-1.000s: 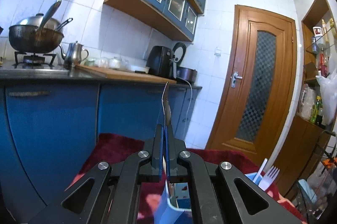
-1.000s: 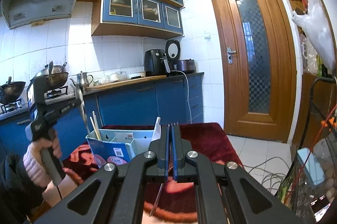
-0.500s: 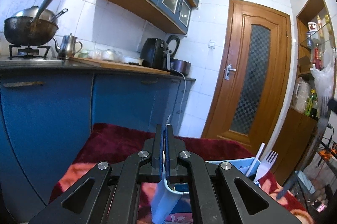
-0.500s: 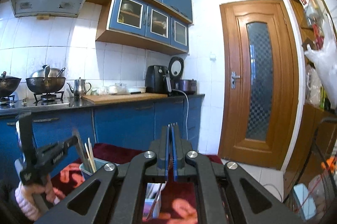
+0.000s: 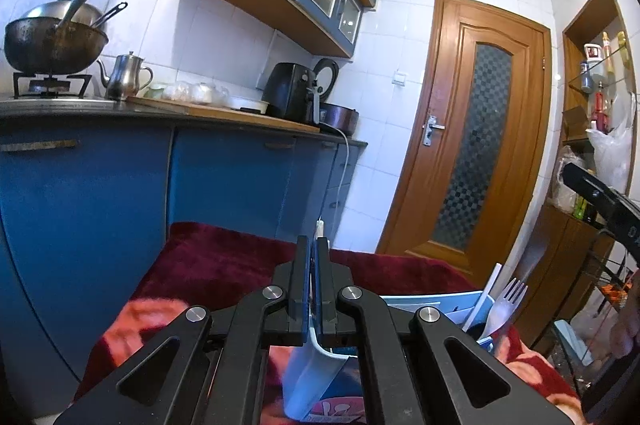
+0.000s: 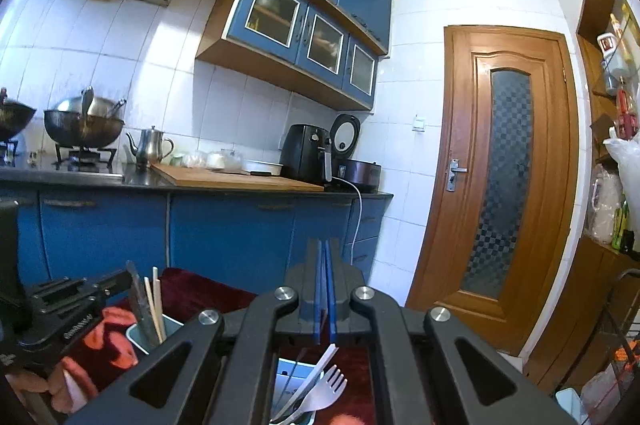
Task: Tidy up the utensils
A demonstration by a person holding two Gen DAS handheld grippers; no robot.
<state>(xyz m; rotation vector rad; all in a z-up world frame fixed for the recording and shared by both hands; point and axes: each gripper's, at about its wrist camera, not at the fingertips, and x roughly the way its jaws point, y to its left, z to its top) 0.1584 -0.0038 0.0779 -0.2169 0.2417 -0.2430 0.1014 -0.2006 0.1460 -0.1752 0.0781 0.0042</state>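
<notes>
Fingers [image 5: 301, 277] of the left gripper [image 5: 316, 249] are pressed together on a thin utensil [image 6: 138, 299], of which only a short pale tip shows above them in the left wrist view. The right wrist view shows it from the side. It is a dark, slim piece held near its upper end and slanting down into the end compartment of the box [image 6: 134, 341], just beside the chopsticks [image 6: 154, 301]. Whether its lower end has reached the bottom cannot be told.

The right gripper [image 6: 324, 265] has its fingers together with nothing between them. Beneath it a fork [image 6: 326, 391] and a white knife [image 6: 320, 365] lean in another compartment. The box stands on a red cloth [image 5: 224, 257] in front of the blue cabinets.

Change over the last second: the utensil hung above the box and now dips inside it, and far less of it stands above the left fingers. The right gripper has lifted and rolled, so the box that was ahead of it now lies below.

Reading: the placement seems almost done. What remains is probably to part the left fingers and let the piece settle against the chopsticks. The free right gripper is then ready for the next item. The light box could shift if the utensil drags on its wall.
</notes>
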